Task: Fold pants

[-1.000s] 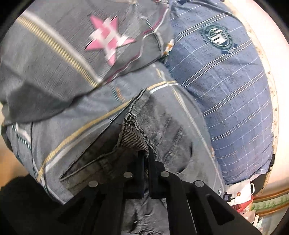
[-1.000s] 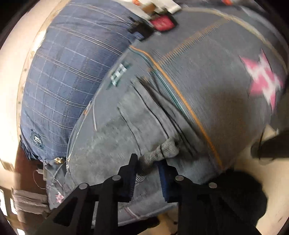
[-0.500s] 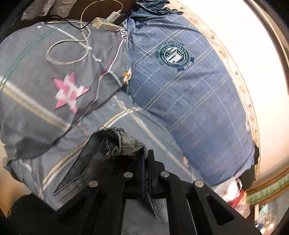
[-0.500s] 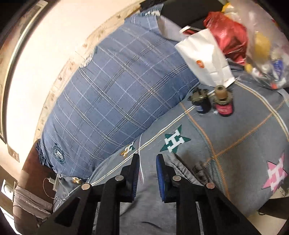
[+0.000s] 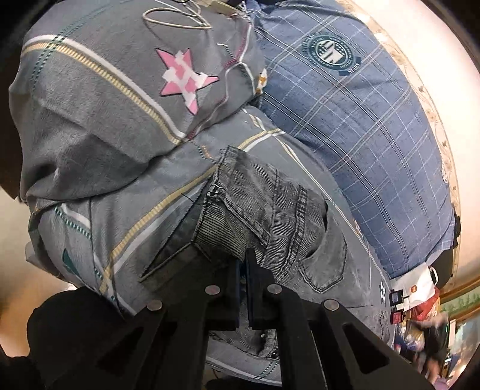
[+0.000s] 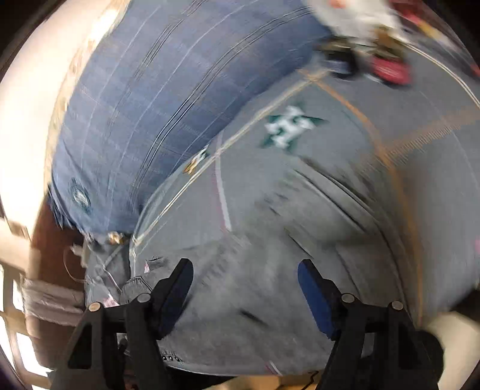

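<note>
Grey denim pants [image 5: 270, 210] lie partly folded on the grey bed cover, a back pocket and ribbed cuff facing up. My left gripper [image 5: 243, 264] is shut on a fold of the denim at its near edge. In the blurred right wrist view the pants [image 6: 270, 240] show as a grey smear below my right gripper [image 6: 244, 265]. Its jaws are opening wide, the blue pads [image 6: 312, 288] touch nothing, and no cloth is between them.
The grey bed cover [image 5: 90, 126] carries a pink star [image 5: 186, 78] and a green star [image 6: 288, 126]. A blue plaid pillow [image 5: 360, 126] lies along the wall. A white cable [image 5: 177, 18] loops at the far end. Bags and small bottles [image 6: 387, 66] crowd the other end.
The right gripper let go of the denim it pinched a second ago, lifted and spread its jaws. The left gripper kept its grip and carried the fold; the denim now lies spread out.
</note>
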`<state>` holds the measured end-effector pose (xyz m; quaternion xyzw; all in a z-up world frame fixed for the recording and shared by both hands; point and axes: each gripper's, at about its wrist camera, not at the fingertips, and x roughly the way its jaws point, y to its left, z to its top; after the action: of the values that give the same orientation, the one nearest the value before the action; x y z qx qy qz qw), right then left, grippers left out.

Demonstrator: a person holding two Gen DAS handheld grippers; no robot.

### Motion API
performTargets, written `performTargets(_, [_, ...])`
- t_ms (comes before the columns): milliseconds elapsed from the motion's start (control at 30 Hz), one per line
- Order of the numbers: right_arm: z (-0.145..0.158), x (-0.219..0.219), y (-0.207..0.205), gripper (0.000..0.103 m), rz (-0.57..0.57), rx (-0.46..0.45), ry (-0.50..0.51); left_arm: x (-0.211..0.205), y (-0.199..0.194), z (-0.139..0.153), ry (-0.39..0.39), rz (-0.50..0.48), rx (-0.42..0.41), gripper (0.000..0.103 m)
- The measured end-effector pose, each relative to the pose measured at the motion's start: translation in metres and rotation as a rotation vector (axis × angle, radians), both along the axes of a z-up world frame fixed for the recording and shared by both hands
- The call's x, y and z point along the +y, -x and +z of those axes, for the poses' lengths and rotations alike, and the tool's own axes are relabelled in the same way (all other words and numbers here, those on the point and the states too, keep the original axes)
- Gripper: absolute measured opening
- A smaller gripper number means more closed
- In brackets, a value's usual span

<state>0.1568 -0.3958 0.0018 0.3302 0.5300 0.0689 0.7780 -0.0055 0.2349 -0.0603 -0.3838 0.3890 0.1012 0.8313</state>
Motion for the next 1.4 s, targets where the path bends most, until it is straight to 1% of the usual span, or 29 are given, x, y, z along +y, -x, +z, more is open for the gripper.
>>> performTargets(33, [-0.003,0.002,-0.015,0.075,-0.001,0.035,0.0,0.0,0.0,0.0,0.003,-0.004,0.0,0.003])
performTargets(67, [-0.008,0.005,-0.033,0.075,-0.003,0.09,0.038,-0.001,-0.002,0.0,0.005,-0.011,-0.002,0.003])
performTargets(100, [-0.017,0.006,-0.057,0.075,-0.005,0.157,0.101,-0.002,-0.002,-0.001,0.002,-0.015,-0.004,0.003])
performTargets(133, [-0.027,0.005,-0.071,0.075,-0.016,0.214,0.129,-0.001,-0.002,-0.002,0.003,-0.016,-0.006,0.003])
performTargets(200, [-0.054,0.006,-0.095,0.075,-0.007,0.377,0.176,0.003,-0.002,-0.005,0.014,-0.017,-0.01,0.003])
performTargets(267, [-0.069,0.007,-0.103,0.075,-0.032,0.445,0.213,0.005,-0.003,-0.008,0.017,-0.019,-0.011,0.003])
performTargets(333, [-0.074,0.017,-0.114,0.075,-0.03,0.482,0.279,0.009,-0.005,-0.012,0.02,-0.024,-0.004,0.003])
performTargets(367, [-0.076,0.023,-0.118,0.072,-0.035,0.498,0.323,0.011,-0.006,-0.014,0.026,-0.026,-0.003,0.003])
performTargets(400, [-0.076,0.03,-0.121,0.063,-0.026,0.512,0.384,0.011,-0.006,-0.015,0.029,-0.028,-0.002,0.003])
performTargets(433, [-0.074,0.035,-0.123,0.052,-0.025,0.508,0.43,0.014,-0.007,-0.017,0.035,-0.029,-0.002,0.003])
performTargets(467, [-0.068,0.039,-0.124,0.024,-0.028,0.478,0.469,0.015,-0.007,-0.019,0.039,-0.028,-0.002,0.003])
performTargets(567, [-0.061,0.036,-0.115,0.016,-0.037,0.416,0.428,0.02,-0.007,-0.023,0.054,-0.023,0.001,0.003])
performTargets(633, [-0.06,0.023,-0.1,0.013,-0.055,0.387,0.396,0.021,-0.009,-0.024,0.056,-0.024,0.004,0.003])
performTargets(700, [-0.049,0.011,-0.085,0.013,-0.079,0.311,0.335,0.021,-0.012,-0.021,0.055,-0.026,0.002,0.003])
performTargets(767, [-0.035,-0.002,-0.066,0.013,-0.094,0.241,0.293,0.021,-0.016,-0.011,0.043,-0.023,-0.011,0.003])
performTargets(867, [0.0,-0.008,-0.051,0.013,-0.112,0.117,0.242,0.024,-0.023,0.015,0.033,-0.01,-0.061,0.003])
performTargets(900, [0.018,-0.01,-0.047,0.013,-0.121,0.062,0.224,0.023,-0.024,0.027,0.021,-0.004,-0.089,0.003])
performTargets(1000, [0.062,-0.006,-0.034,0.013,-0.136,-0.095,0.183,0.017,-0.011,0.055,-0.007,0.013,-0.162,0.003])
performTargets(1033, [0.076,-0.01,-0.025,0.013,-0.137,-0.157,0.184,0.015,-0.002,0.06,-0.022,0.018,-0.174,0.003])
performTargets(1067, [0.083,-0.015,-0.008,0.013,-0.141,-0.201,0.179,0.013,0.01,0.059,-0.035,0.023,-0.175,0.003])
performTargets(1100, [0.083,-0.02,0.01,0.013,-0.147,-0.218,0.163,0.012,0.021,0.053,-0.044,0.024,-0.161,0.003])
performTargets(1167, [0.057,-0.031,0.054,0.013,-0.143,-0.218,0.142,0.011,0.032,0.036,-0.071,0.019,-0.113,0.003])
performTargets(1200, [0.03,-0.037,0.076,0.015,-0.136,-0.196,0.14,0.01,0.036,0.02,-0.089,0.007,-0.057,0.003])
performTargets(1233, [0.008,-0.04,0.089,0.017,-0.135,-0.152,0.15,0.011,0.038,0.002,-0.08,0.01,0.007,0.003])
performTargets(1267, [-0.024,-0.047,0.102,0.018,-0.141,-0.075,0.164,0.015,0.04,-0.013,-0.057,0.015,0.06,0.003])
performTargets(1300, [-0.06,-0.055,0.119,0.02,-0.163,0.006,0.146,0.019,0.042,-0.026,-0.037,0.016,0.104,0.003])
performTargets(1333, [-0.078,-0.061,0.132,0.02,-0.181,0.034,0.108,0.022,0.045,-0.031,-0.041,0.027,0.128,0.003])
performTargets(1367, [-0.088,-0.064,0.141,0.02,-0.194,0.036,0.08,0.024,0.046,-0.03,-0.055,0.039,0.133,0.003])
performTargets(1400, [-0.09,-0.066,0.149,0.02,-0.205,0.023,0.068,0.025,0.047,-0.025,-0.067,0.047,0.124,0.003])
